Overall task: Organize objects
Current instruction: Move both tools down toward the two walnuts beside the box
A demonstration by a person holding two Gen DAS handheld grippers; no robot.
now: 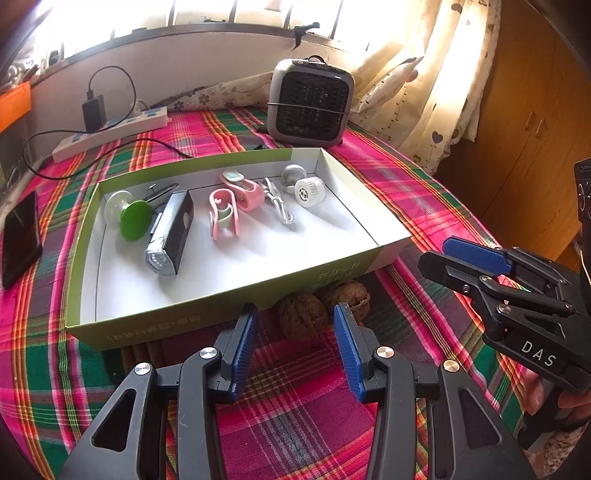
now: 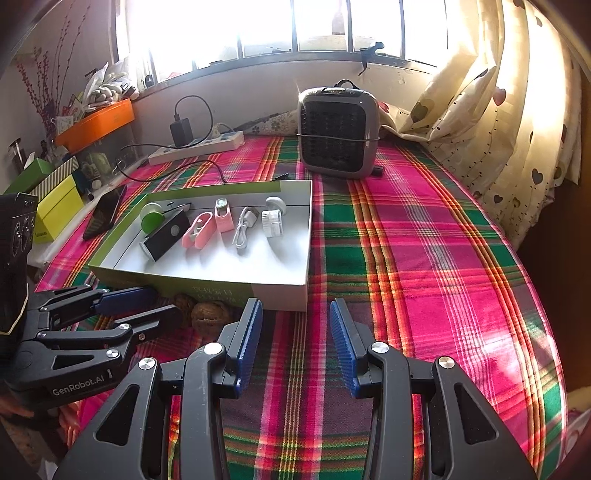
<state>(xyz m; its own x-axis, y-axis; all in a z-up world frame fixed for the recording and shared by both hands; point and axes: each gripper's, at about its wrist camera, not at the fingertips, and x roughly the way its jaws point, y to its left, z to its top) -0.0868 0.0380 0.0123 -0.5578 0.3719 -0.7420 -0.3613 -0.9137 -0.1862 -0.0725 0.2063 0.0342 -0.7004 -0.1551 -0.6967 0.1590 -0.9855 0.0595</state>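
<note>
Your left gripper (image 1: pixel 295 325) has its fingers spread, empty, just before two walnuts (image 1: pixel 303 321) beside the box (image 1: pixel 229 291); your right gripper (image 2: pixel 295 317) likewise spread.

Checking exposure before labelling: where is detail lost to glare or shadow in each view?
Left wrist view: window blown white; walnuts dim in the box's shadow. Right wrist view: window washed out, curtain glaring, walnuts shaded; edges bend from fisheye.

Blown-out window (image 2: pixel 258 26) backlight (sharp frames), fisheye-curved dark edges.
</note>
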